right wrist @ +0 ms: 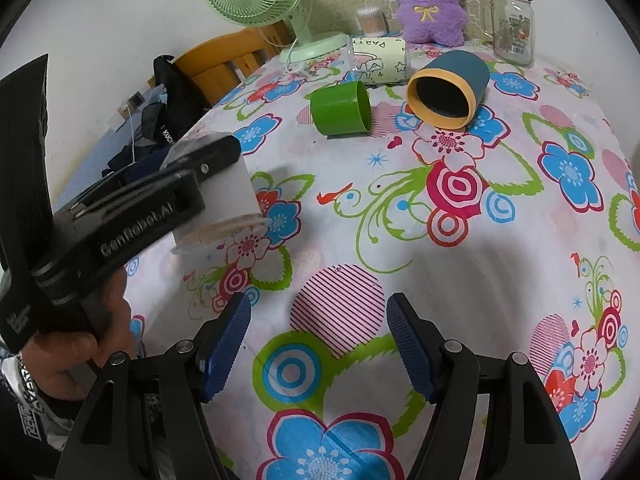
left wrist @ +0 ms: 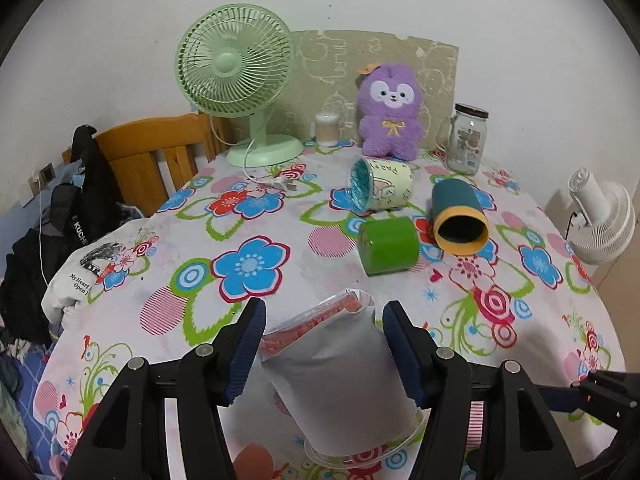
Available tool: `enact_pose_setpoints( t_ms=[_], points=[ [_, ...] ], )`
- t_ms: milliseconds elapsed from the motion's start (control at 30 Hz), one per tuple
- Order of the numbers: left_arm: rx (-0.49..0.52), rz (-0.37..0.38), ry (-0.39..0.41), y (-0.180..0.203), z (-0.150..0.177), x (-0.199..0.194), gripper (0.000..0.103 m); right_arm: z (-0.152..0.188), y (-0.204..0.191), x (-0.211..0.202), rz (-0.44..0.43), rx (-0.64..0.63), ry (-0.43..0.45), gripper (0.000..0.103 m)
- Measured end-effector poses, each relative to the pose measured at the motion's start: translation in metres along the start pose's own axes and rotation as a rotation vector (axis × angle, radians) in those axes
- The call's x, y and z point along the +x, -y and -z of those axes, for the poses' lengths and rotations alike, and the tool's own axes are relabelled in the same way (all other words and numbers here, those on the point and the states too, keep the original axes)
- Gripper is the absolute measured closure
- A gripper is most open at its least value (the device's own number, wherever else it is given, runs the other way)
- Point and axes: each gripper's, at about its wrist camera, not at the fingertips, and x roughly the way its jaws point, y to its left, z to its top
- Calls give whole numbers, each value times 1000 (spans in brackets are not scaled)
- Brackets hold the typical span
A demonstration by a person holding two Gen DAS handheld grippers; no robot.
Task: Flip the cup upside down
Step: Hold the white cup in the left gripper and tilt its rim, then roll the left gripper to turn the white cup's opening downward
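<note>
A clear plastic cup with a white sleeve (left wrist: 340, 384) stands upside down on the flowered tablecloth (left wrist: 256, 208), its rim on the cloth and its red base up. My left gripper (left wrist: 324, 320) is open, its blue pads on either side of the cup with gaps showing. In the right wrist view the same cup (right wrist: 236, 196) shows partly behind the left gripper's black body. My right gripper (right wrist: 318, 320) is open and empty above the cloth (right wrist: 400, 240), to the right of the cup.
A green cup (left wrist: 388, 246), a teal cup with a yellow rim (left wrist: 460, 216) and a patterned cup (left wrist: 380, 186) lie on their sides. A green fan (left wrist: 240, 80), a purple plush toy (left wrist: 390, 112), a glass jar (left wrist: 468, 138) and a cotton swab tub (left wrist: 327, 128) stand at the back.
</note>
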Motion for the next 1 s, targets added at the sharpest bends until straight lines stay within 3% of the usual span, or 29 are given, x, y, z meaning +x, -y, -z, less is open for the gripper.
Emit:
enact_pose_setpoints(
  t_ms=[300,367,433,600,1000],
  points=[
    [51,-16,35,15,8,-7,37,4,7,-2,2,16,-4,30],
    [50,10,24,17,8,-8,30,4,8,-3,4,18,-4,30],
    [39,39,16,18,8,-8,12,3,8,-4,6,16,-3,30],
    [23,60,49,17,5,-19,1,2,6,-5,8,9,0,30],
    [-2,92,34,8,4,-22,0,-1,-4,-3,13,-11,-4,30]
  ],
)
